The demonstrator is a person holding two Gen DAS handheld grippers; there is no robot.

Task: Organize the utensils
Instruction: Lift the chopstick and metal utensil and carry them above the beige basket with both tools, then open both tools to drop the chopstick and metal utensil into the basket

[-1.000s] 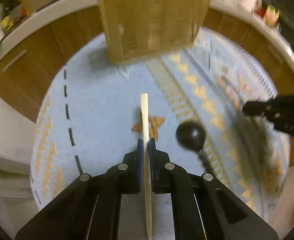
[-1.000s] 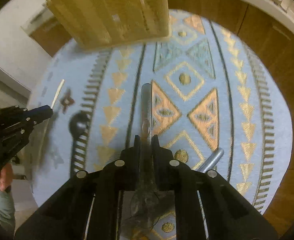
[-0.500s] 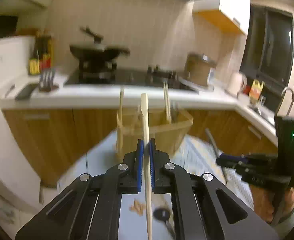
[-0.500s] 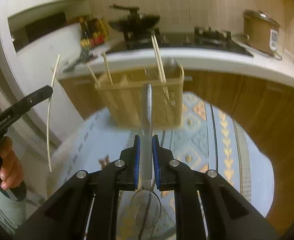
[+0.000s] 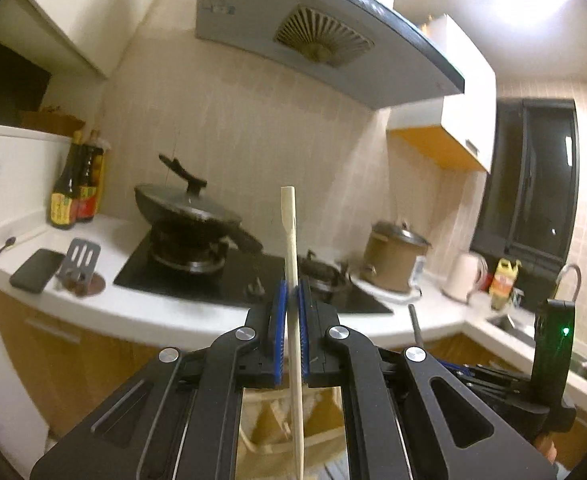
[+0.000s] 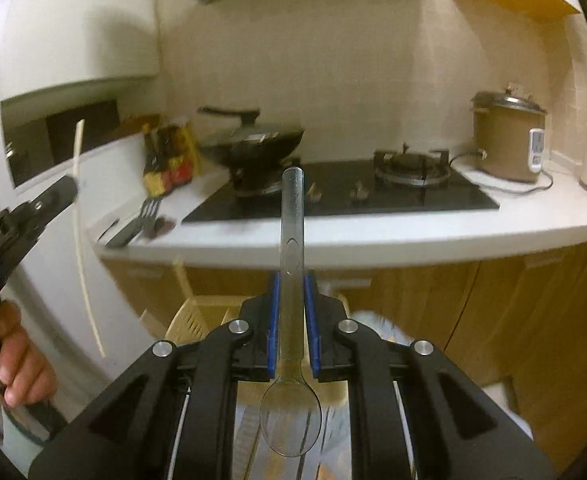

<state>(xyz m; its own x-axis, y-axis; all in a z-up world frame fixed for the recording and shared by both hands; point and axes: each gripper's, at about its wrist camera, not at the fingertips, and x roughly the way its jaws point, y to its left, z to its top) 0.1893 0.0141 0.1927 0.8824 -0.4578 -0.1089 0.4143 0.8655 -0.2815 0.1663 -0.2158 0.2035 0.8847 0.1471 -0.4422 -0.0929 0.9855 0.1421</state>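
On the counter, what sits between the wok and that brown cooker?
An unused gas burner on the black hob, between the wok and the brown cooker; the right wrist view shows it.

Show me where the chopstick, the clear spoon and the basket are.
chopstick (image 5: 291,248), left wrist view, upper shaft.
clear spoon (image 6: 291,216), right wrist view, handle.
basket (image 6: 197,318), right wrist view, rim at left.

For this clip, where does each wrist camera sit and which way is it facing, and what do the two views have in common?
Left wrist: sits behind the left hand-held gripper, facing the stove counter; it grips a wooden chopstick; the right hand-held gripper shows lower right.
Right wrist: sits behind the right hand-held gripper, facing the same counter; it grips a clear spoon; the left hand shows at the left edge.
Shared: lidded wok, brown cooker, basket below.
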